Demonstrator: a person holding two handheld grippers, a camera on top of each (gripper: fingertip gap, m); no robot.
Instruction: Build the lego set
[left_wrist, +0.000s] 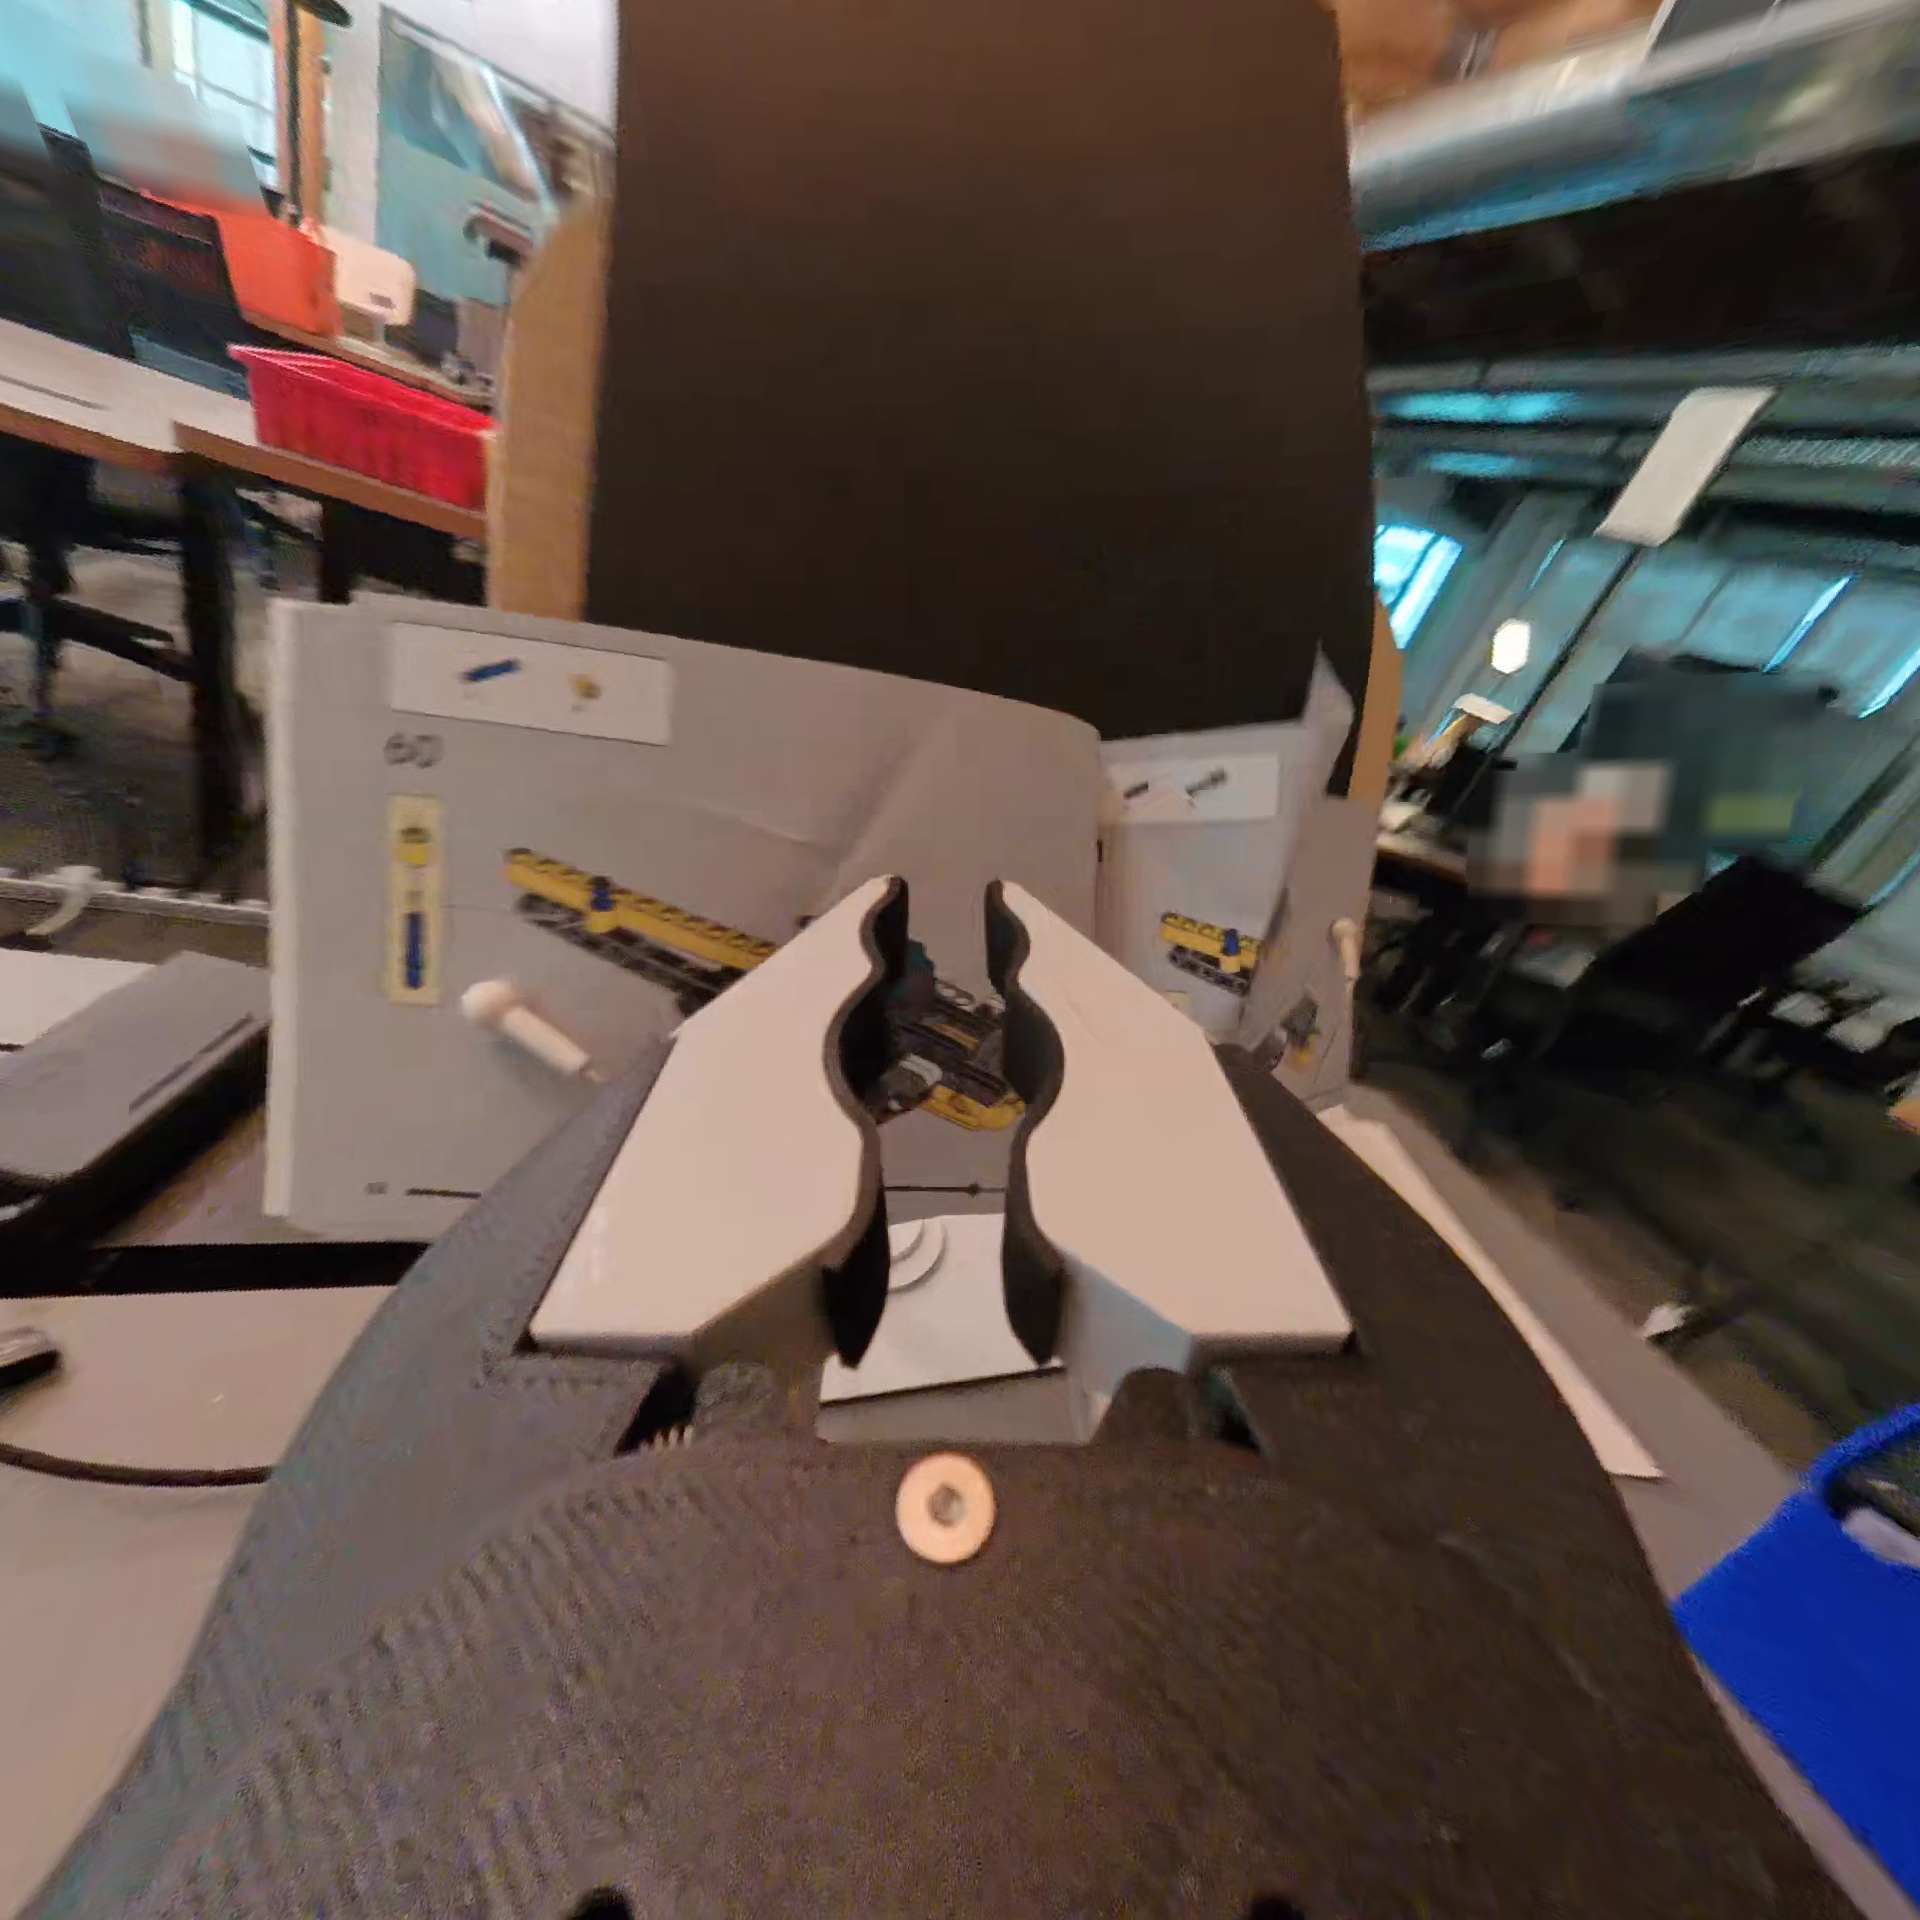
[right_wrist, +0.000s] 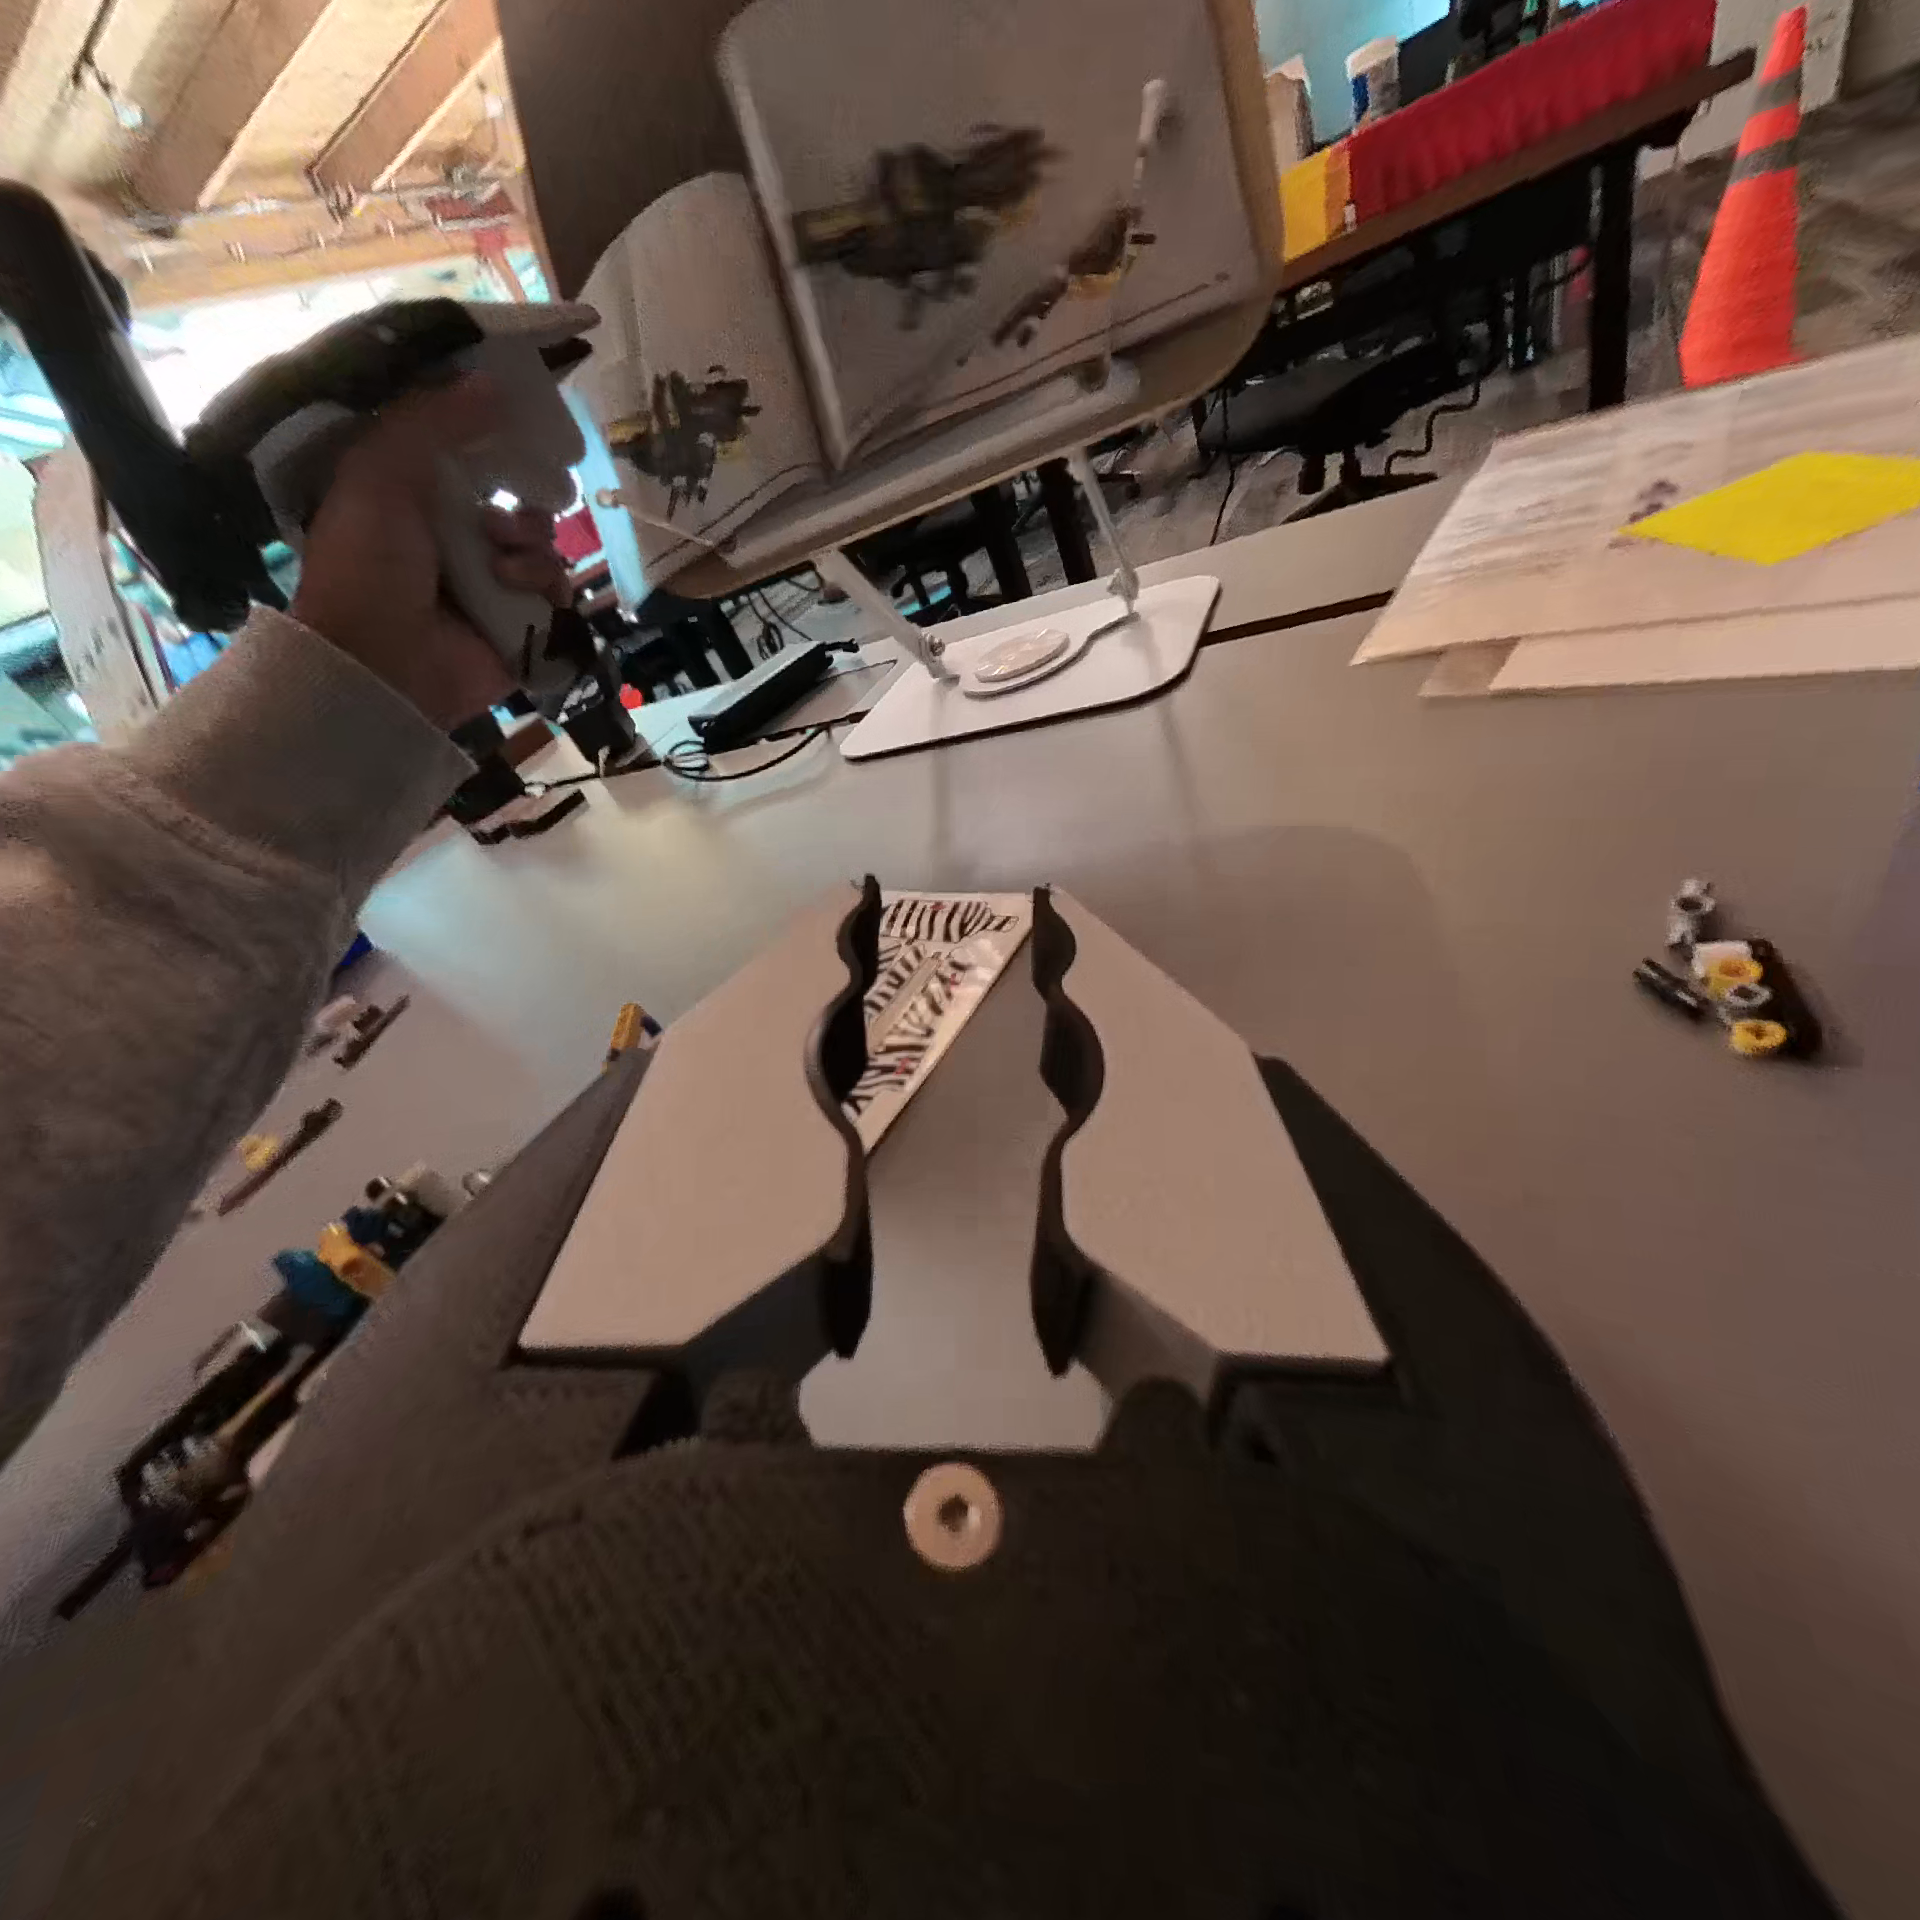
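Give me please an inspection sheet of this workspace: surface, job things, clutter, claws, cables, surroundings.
Surface: grey table, mostly bare in the middle.
Job's things: open instruction booklet on a stand; loose lego pieces at right, more pieces at left; striped sticker sheet.
Clutter: paper sheets with a yellow patch; blue bin.
Claws: left claw open, empty; right claw open, empty, above the sticker sheet.
Cables: black cable beside the stand.
Surroundings: orange cone, red crate, other desks.

Loose black, yellow and blue lego pieces (right_wrist: 1730, 987) lie scattered on the grey table (right_wrist: 1351, 831).
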